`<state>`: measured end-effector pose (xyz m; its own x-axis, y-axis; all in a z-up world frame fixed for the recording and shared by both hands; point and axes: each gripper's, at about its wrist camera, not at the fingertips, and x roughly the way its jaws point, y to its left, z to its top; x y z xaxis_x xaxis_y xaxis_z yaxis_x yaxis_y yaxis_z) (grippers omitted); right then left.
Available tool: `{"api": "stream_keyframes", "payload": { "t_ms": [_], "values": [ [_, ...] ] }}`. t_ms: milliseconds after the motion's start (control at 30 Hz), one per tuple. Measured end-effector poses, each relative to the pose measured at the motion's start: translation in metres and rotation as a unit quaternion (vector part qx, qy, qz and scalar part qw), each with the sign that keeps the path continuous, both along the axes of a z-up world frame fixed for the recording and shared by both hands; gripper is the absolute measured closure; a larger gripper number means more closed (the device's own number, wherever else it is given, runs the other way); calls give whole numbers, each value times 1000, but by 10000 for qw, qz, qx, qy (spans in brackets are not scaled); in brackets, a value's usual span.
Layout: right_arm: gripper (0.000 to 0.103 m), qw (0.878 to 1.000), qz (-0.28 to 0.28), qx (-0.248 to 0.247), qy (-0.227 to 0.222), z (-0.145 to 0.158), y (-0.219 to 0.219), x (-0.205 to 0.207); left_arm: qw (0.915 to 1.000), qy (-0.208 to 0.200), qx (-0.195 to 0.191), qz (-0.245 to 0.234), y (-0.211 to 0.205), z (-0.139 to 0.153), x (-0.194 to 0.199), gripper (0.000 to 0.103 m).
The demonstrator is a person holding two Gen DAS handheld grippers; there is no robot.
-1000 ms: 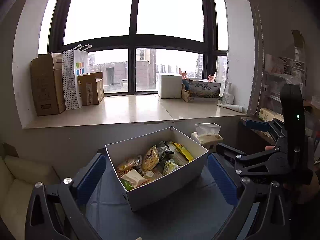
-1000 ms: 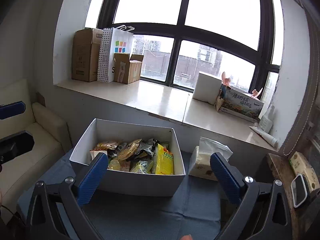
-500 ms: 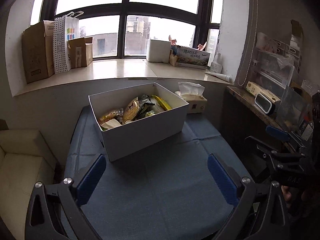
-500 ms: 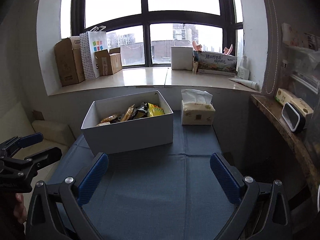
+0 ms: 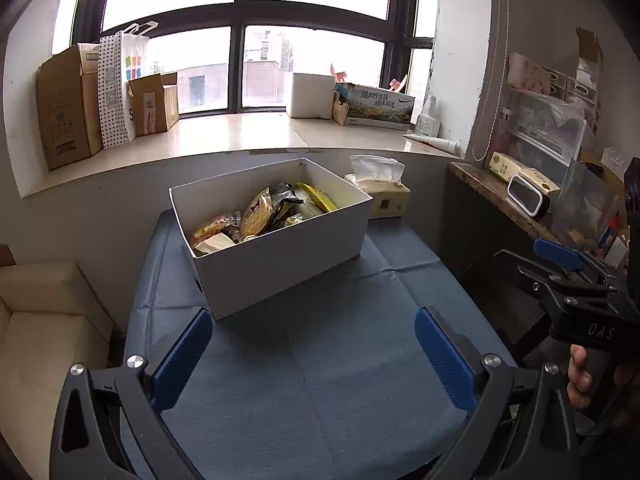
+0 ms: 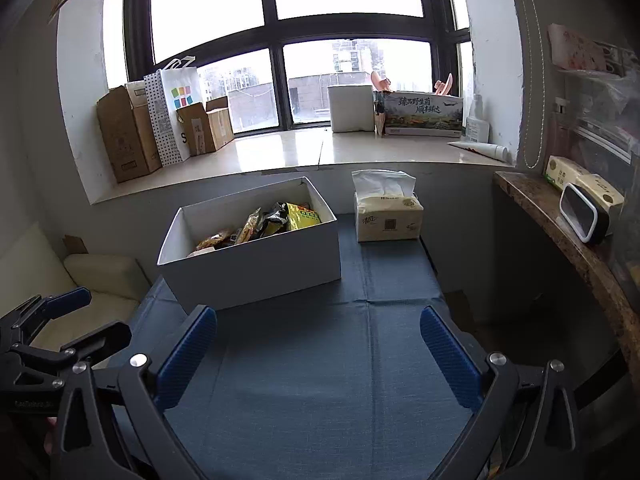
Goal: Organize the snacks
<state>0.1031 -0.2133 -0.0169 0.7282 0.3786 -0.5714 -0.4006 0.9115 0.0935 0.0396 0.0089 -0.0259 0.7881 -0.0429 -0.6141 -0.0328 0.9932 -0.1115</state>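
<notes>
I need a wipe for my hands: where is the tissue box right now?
In both views the tissue box stands on the blue table, just right of the white snack box, below the windowsill.

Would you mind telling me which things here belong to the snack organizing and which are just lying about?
Belongs to the job:
white box
snack packets inside it

Just lying about:
tissue box
cardboard boxes on the sill
dotted paper bag
small clock

Snack-filled white box (image 6: pixel 256 264) sits beside tissue box (image 6: pixel 388 220) on blue cloth (image 6: pixel 320 380).
</notes>
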Motion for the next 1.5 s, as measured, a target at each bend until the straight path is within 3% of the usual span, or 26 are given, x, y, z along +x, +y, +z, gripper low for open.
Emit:
{"api": "stream_keyframes", "payload": {
  "t_ms": [1500],
  "values": [
    [0,9997,152,-52,209,-2,6,-3,9999,89,-13,108,5,-5,1,0]
  ]
}}
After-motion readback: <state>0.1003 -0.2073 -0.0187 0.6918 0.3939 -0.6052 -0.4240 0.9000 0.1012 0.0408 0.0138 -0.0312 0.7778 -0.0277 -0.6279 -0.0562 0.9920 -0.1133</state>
